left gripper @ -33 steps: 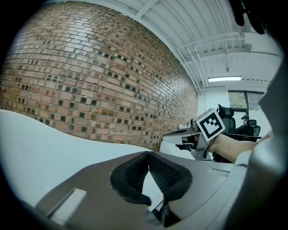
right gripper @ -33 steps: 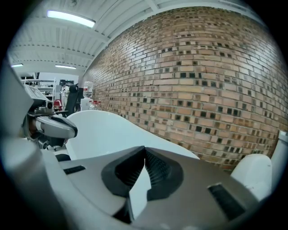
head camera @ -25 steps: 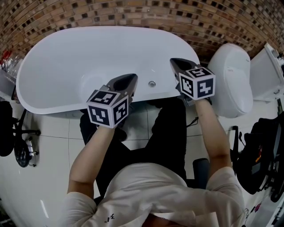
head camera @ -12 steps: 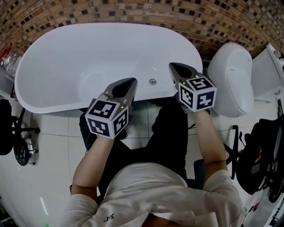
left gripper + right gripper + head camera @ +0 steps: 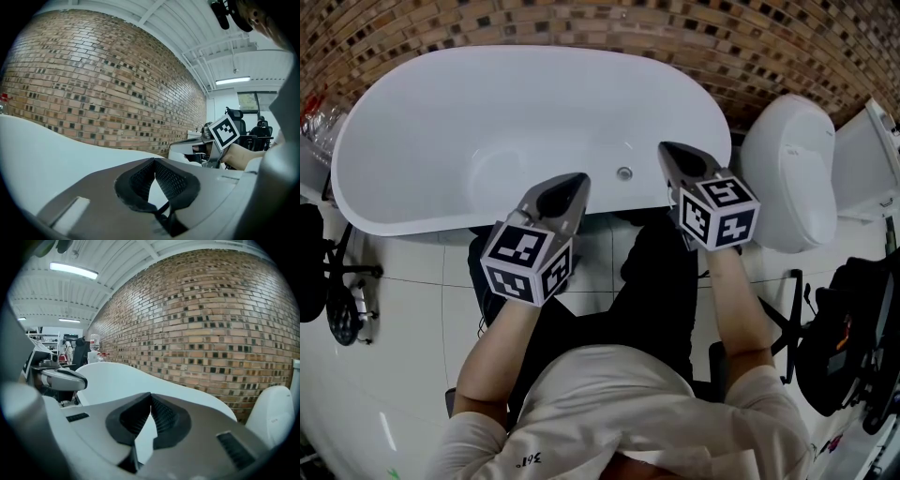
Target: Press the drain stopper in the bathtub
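Note:
A white oval bathtub (image 5: 441,112) lies below me against a brick wall. On its near inner wall sits a small round metal fitting (image 5: 624,173); the drain stopper on the floor of the tub does not show. My left gripper (image 5: 579,178) hovers over the tub's near rim, left of the fitting, its jaws shut with tips touching and nothing between them. My right gripper (image 5: 665,148) is over the rim just right of the fitting, also shut and empty. In the left gripper view the left gripper (image 5: 154,161) faces the tub rim (image 5: 42,140); the right gripper (image 5: 150,395) faces the same rim (image 5: 140,376).
A white toilet (image 5: 787,173) stands right of the tub. The person's dark-trousered legs stand on white floor tiles (image 5: 403,319) by the tub. Dark bags (image 5: 844,347) sit at the right, a black stand (image 5: 342,300) at the left. The brick wall (image 5: 581,23) runs behind.
Both grippers drifted slightly down and right in the view; the tub sits a little higher in the frame. Jaws stayed shut.

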A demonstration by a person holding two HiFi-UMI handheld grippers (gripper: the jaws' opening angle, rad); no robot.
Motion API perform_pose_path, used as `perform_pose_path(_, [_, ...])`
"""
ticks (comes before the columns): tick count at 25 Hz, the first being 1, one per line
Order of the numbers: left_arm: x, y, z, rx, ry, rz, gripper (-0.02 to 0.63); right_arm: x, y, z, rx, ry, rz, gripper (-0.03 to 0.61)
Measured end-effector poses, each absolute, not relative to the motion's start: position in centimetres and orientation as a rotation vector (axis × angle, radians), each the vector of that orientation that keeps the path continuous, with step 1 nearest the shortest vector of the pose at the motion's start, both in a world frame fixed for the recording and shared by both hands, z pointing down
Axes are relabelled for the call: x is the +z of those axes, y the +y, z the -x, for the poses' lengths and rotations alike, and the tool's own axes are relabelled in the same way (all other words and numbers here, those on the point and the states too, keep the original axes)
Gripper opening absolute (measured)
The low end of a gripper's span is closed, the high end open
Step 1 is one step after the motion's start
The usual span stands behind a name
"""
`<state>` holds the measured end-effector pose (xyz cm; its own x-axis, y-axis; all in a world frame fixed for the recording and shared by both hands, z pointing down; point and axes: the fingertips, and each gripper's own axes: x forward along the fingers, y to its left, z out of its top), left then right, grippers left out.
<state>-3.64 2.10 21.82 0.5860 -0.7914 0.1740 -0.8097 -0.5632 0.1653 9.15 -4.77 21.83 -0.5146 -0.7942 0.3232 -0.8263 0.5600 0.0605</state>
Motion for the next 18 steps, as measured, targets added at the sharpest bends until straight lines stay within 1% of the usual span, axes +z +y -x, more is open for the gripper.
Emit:
perform_pose_path(10, [22.1,3.3,4.4,0.087,-1.358,-2.567,0.009,20.9,-2.3,-8.7,0.071,-2.549,-1.396,0.015])
perform_pose_path(18, [23.1,4.8,5.1,0.071,-1.377,-2.546,0.009,22.2,-1.1,-9.2,0.089,-2.577,-1.407,0.015])
